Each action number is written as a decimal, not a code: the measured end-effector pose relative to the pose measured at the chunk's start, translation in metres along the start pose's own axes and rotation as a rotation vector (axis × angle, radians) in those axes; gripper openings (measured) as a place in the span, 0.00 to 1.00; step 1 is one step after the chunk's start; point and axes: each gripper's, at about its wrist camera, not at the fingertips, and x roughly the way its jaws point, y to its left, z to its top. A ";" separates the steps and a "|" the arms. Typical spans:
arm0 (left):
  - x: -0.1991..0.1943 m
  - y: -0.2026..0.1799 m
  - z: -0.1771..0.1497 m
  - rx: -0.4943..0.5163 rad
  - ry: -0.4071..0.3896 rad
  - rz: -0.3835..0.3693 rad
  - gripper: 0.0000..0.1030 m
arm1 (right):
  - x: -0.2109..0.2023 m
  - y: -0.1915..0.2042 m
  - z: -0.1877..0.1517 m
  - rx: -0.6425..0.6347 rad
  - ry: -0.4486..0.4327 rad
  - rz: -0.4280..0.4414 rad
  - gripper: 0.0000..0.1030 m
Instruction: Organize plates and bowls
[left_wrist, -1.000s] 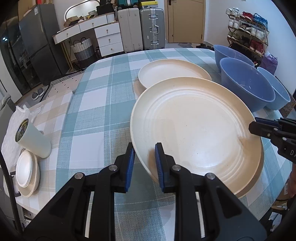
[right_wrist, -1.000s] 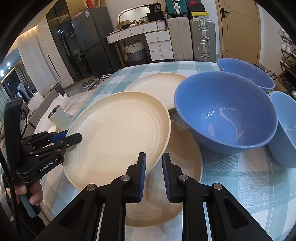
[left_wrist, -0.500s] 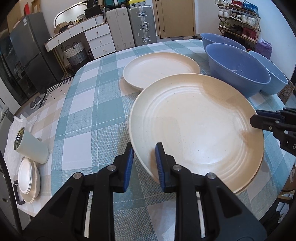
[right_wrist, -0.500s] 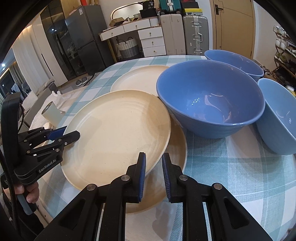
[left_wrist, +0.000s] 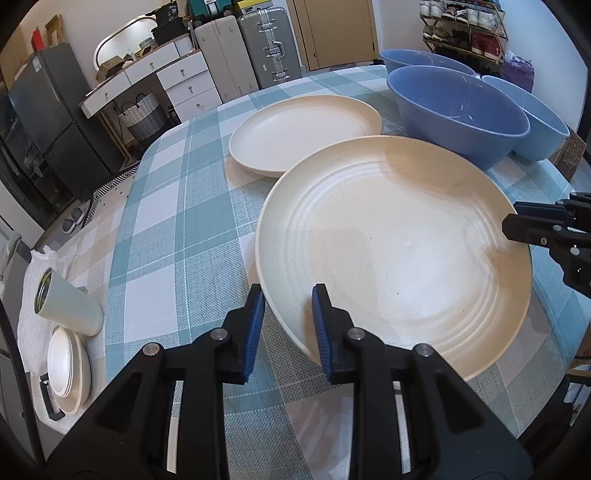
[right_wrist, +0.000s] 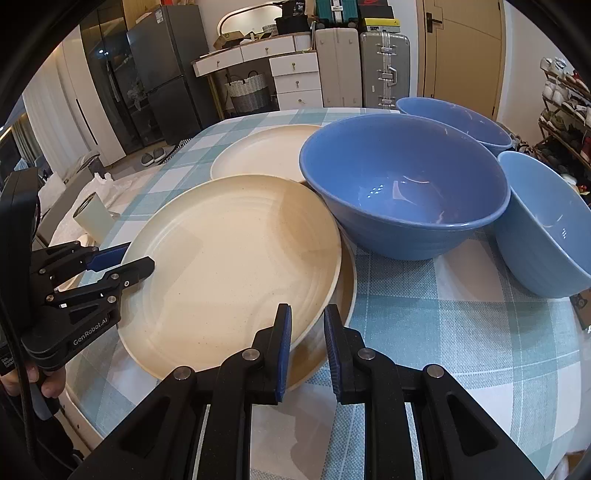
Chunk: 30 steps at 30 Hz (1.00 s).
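Left wrist: round ridged cream plate (speckled)

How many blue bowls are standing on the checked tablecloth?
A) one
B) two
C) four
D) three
D: the right wrist view shows a big blue bowl in the middle, a second blue bowl behind it and a paler blue bowl at the right, all on the tablecloth.
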 end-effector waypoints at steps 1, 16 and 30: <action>0.000 -0.001 0.000 0.008 0.001 0.002 0.22 | 0.000 0.000 0.000 -0.001 0.002 -0.004 0.18; 0.004 -0.016 -0.005 0.072 0.034 -0.004 0.26 | 0.002 -0.002 -0.004 -0.014 0.005 -0.048 0.18; 0.003 -0.006 -0.004 0.004 0.033 -0.092 0.67 | -0.003 0.002 -0.002 -0.039 -0.023 -0.037 0.45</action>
